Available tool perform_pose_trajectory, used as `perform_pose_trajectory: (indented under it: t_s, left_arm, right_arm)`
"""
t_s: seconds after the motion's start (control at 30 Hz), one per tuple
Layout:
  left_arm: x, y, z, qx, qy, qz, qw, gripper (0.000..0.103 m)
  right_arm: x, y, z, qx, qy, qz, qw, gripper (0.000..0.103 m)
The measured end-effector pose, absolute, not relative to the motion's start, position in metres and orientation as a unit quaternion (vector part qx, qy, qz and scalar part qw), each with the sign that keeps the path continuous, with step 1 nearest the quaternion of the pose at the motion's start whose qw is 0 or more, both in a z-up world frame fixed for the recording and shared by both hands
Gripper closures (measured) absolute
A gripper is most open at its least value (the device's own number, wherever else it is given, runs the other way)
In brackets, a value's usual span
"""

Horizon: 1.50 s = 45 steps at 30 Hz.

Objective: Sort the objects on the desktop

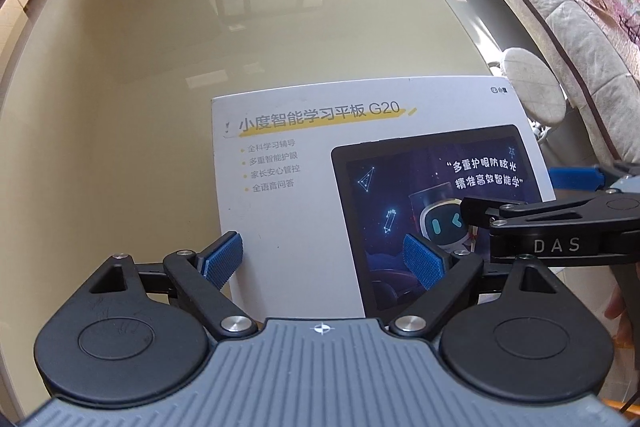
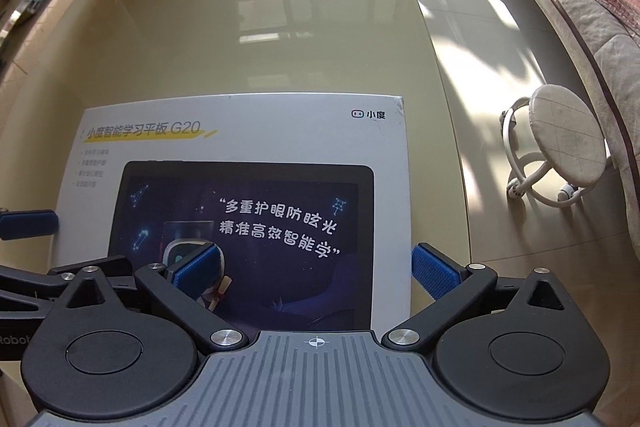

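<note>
Lay flat on the glossy surface (image 2: 280, 27), box (image 2: 248, 131), near, both grippers' jaws spread over its near corners, left (image 1: 322, 261), right (image 2: 316, 271); risked sliding away if nudged unevenly.

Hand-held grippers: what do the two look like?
Both match: the left hand-held gripper and right hand-held gripper have black linkage arms with silver pivot screws, ribbed grey bodies bearing a crosshair mark, and blue textured pads. One arm reads "DAS".
</note>
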<state>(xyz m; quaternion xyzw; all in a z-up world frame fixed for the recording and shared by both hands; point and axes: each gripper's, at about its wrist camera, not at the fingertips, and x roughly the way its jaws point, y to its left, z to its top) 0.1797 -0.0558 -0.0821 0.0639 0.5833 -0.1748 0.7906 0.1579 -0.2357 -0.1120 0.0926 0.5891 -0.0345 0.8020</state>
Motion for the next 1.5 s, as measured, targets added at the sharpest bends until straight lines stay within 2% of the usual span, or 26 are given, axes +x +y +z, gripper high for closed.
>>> perform_pose_trajectory:
  t_s: [0.17, 0.43, 0.6, 0.73, 1.0, 1.07, 1.23, 1.5]
  left_arm:
    - [0.169, -0.072, -0.087, 0.128, 0.564, -0.173, 0.797, 0.000]
    - [0.164, -0.070, -0.087, 0.117, 0.553, -0.167, 0.808, 0.000]
    - [0.167, -0.061, -0.078, 0.096, 0.556, -0.142, 0.814, 0.000]
    - [0.155, -0.053, -0.042, 0.079, 0.496, -0.118, 0.856, 0.000]
    - [0.118, -0.049, 0.072, 0.067, 0.368, -0.020, 0.927, 0.000]
    - [0.110, -0.049, 0.087, 0.056, 0.361, -0.014, 0.931, 0.000]
    - [0.088, -0.043, 0.101, -0.029, 0.421, -0.053, 0.905, 0.000]
    - [0.025, -0.055, 0.103, 0.034, 0.458, -0.012, 0.888, 0.000]
  right_arm:
    - [0.154, -0.244, -0.115, 0.130, 0.589, -0.039, 0.796, 0.000]
    - [0.149, -0.248, -0.115, 0.138, 0.578, -0.049, 0.803, 0.000]
    - [0.131, -0.257, -0.092, 0.130, 0.528, -0.065, 0.837, 0.000]
    - [0.112, -0.264, -0.065, 0.138, 0.487, -0.065, 0.860, 0.000]
    - [0.074, -0.275, -0.014, 0.132, 0.429, -0.048, 0.892, 0.000]
    - [0.063, -0.276, -0.001, 0.133, 0.423, -0.043, 0.895, 0.000]
    - [0.034, -0.274, 0.031, 0.127, 0.415, -0.030, 0.901, 0.000]
    - [-0.007, -0.276, 0.053, 0.116, 0.421, -0.033, 0.899, 0.000]
